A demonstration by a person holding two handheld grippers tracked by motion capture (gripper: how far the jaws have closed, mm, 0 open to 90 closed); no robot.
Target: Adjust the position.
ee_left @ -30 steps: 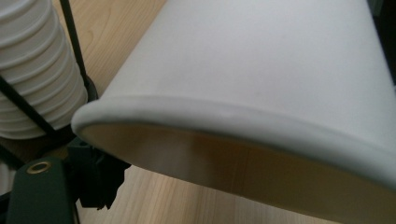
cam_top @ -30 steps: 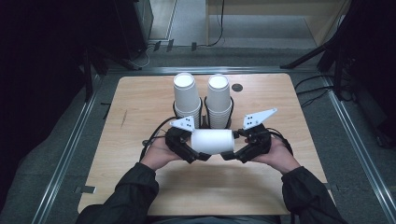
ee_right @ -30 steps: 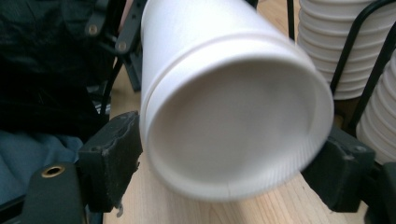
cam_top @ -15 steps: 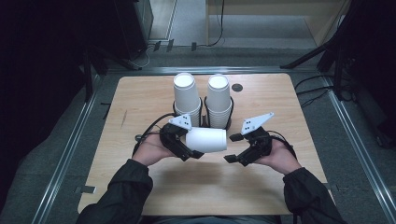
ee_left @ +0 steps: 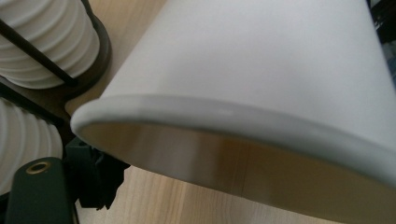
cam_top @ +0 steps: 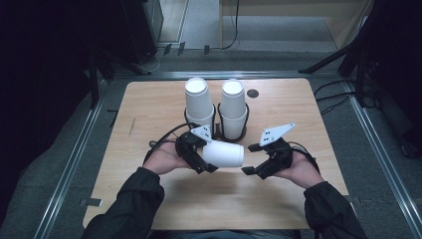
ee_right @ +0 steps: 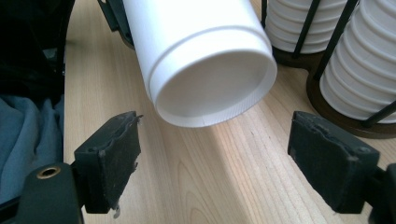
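A white paper cup (cam_top: 225, 154) lies on its side above the wooden table (cam_top: 298, 199), its base pointing right. My left gripper (cam_top: 204, 155) is shut on its wide rim end. In the left gripper view the cup's rim (ee_left: 224, 112) hides most of the jaws, leaving one black finger (ee_left: 39, 196) in sight at the lower left. My right gripper (cam_top: 251, 159) stands open a little to the right of the cup's base, not touching it. In the right gripper view the cup (ee_right: 201, 60) hangs just beyond my right gripper (ee_right: 222, 163), whose pads are wide apart.
Two tall stacks of white cups (cam_top: 199, 102) (cam_top: 234, 107) stand in black wire holders just behind the grippers, also seen as stacks (ee_right: 369, 60) at the right edge of the right gripper view. A small dark round hole (cam_top: 253, 93) marks the table behind them.
My right gripper has let go of the cup's base and drawn back to the right. The left gripper kept the cup and shifted slightly left.
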